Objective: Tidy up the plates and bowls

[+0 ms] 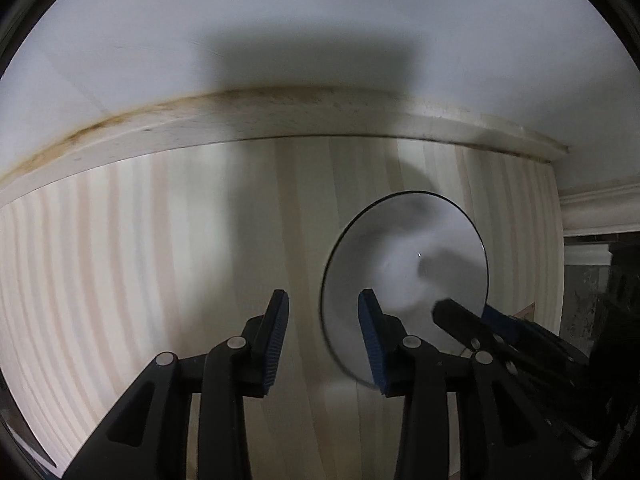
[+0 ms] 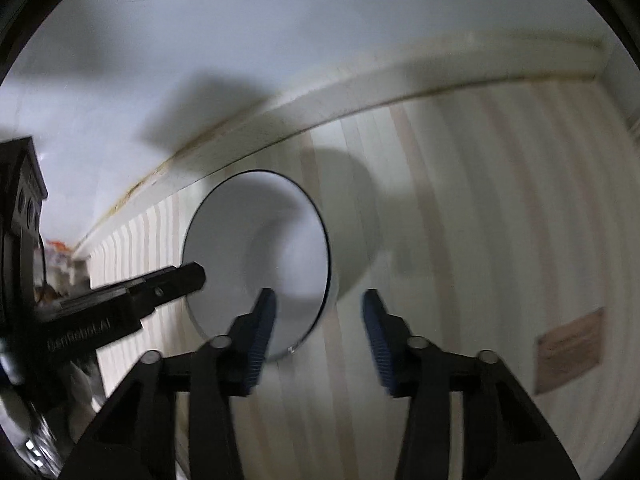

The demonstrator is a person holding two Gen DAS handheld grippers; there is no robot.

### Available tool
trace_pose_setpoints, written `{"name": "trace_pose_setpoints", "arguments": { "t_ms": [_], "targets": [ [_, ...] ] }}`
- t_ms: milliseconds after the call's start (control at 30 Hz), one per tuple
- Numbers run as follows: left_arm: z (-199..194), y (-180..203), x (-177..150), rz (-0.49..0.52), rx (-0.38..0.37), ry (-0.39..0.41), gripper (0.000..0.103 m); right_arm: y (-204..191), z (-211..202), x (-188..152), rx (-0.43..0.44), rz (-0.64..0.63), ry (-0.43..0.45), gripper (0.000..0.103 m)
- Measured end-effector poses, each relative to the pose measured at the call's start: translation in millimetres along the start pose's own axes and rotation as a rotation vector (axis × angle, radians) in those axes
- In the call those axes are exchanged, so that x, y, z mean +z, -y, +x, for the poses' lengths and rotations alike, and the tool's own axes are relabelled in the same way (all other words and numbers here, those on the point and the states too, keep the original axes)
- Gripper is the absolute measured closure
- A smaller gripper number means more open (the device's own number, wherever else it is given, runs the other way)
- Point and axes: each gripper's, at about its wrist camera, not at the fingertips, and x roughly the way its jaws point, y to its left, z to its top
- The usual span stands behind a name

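Pale striped wood forms the tabletop point(image 1: 160, 280), which both tools look steeply down on. Its far edge meets a white wall point(image 1: 320, 8) along a stained seam.

In the left wrist view, the left tool point(image 1: 324, 344) points down at bare wood, its blue-padded jaws parted with nothing between them. A white plate point(image 1: 400, 248) with a thin dark rim lies flat on the tabletop just to the right of that gap; the right-hand pad overlaps the plate's left rim in the picture, though whether it touches cannot be told. Further right, the right tool's black finger reaches in over the plate's lower right edge.

In the right wrist view, the left tool's black finger enters from the left edge and ends over the plate's left rim. The plate point(image 2: 240, 248) lies ahead and left of the right tool point(image 2: 320, 336), whose jaws stand apart and hold nothing; its left pad overlaps the plate's lower rim. A brown label point(image 2: 568, 352) lies on the wood at far right.
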Motion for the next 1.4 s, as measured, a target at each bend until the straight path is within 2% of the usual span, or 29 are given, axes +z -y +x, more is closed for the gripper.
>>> {"name": "trace_pose_setpoints", "arguments": {
  "t_ms": [33, 67, 333, 600, 800, 1000, 1200, 1400],
  "targets": [
    [5, 2, 2, 0.006, -0.006, -0.005, 0.082, 2, 5, 2, 0.004, 0.012, -0.007, 0.082],
    [8, 3, 4, 0.012, -0.01, -0.011, 0.084, 4, 9, 4, 0.001, 0.022, -0.014, 0.084],
    [5, 14, -5, 0.049, 0.016, 0.012, 0.086, -1, 10, 1, -0.01, 0.019, -0.01, 0.086],
    [-45, 33, -41, 0.098, 0.015, 0.088, 0.086, -30, -29, -28, 0.005, -0.024, 0.024, 0.086],
    [-94, 41, -86, 0.141, -0.001, 0.146, 0.086, -40, -84, -66, 0.018, -0.055, 0.074, 0.086],
    [-126, 45, -131, 0.179, -0.017, 0.177, 0.086, -46, -128, -116, 0.018, -0.068, 0.105, 0.086],
    [-133, 42, -174, 0.196, -0.031, 0.17, 0.086, -44, -150, -168, 0.014, -0.071, 0.104, 0.086],
    [-120, 37, -207, 0.204, -0.022, 0.123, 0.086, -37, -146, -210, 0.011, -0.063, 0.066, 0.086]
  ]
}}
